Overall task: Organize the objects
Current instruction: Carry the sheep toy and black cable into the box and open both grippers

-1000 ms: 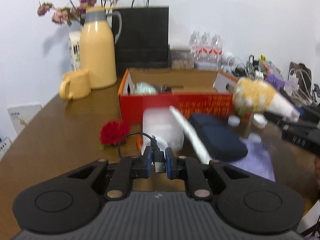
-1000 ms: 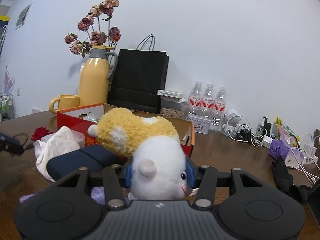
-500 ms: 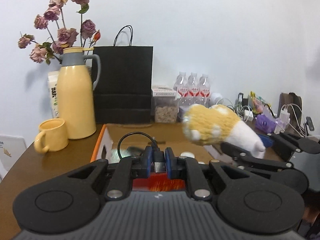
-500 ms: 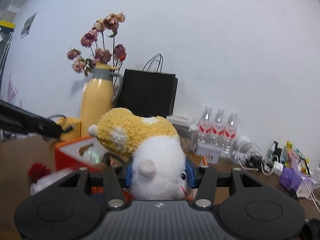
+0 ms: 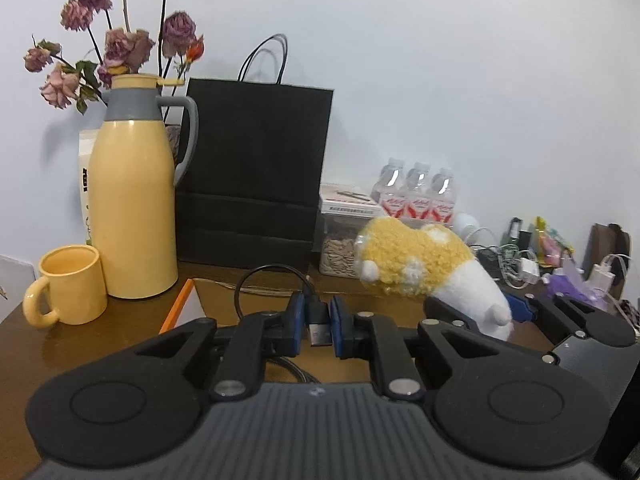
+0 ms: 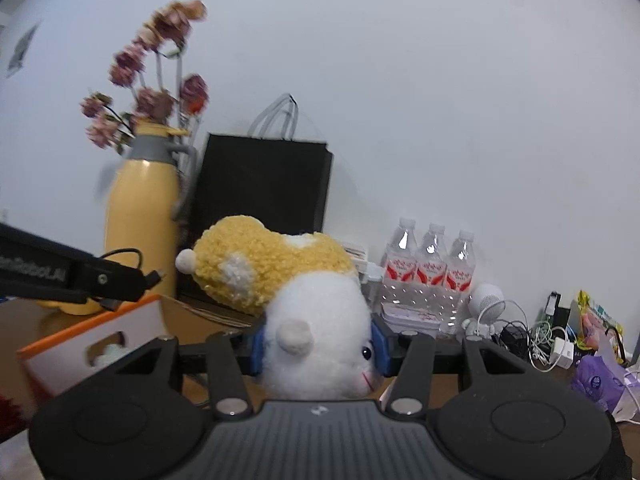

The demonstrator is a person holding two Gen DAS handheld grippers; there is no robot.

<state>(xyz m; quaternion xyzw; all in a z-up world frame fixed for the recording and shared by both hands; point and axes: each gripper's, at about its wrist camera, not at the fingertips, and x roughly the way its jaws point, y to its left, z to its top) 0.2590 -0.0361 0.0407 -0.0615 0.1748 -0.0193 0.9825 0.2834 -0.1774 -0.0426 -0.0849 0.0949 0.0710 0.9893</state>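
Observation:
My left gripper (image 5: 319, 326) is shut on the plug of a black USB cable (image 5: 272, 272), whose loop curls up behind the fingers. It hangs over the open orange cardboard box (image 5: 178, 308). My right gripper (image 6: 320, 346) is shut on a yellow and white plush toy (image 6: 280, 276), gripped by its white head. In the left wrist view the plush toy (image 5: 424, 268) hovers at the right, above the box's far side. The right wrist view shows the left gripper (image 6: 148, 278) and the cable coming in from the left over the orange box (image 6: 92, 336).
A yellow thermos jug (image 5: 132, 208) with dried flowers, a yellow mug (image 5: 68, 284) and a black paper bag (image 5: 256, 172) stand behind the box. Three water bottles (image 5: 416, 194), a jar of seeds (image 5: 340, 248) and tangled chargers and cables (image 5: 516, 260) crowd the back right.
Both grippers have risen from low over the table and moved toward the box, carrying the cable and the plush toy. The tissue, red flower and dark case have dropped out of view.

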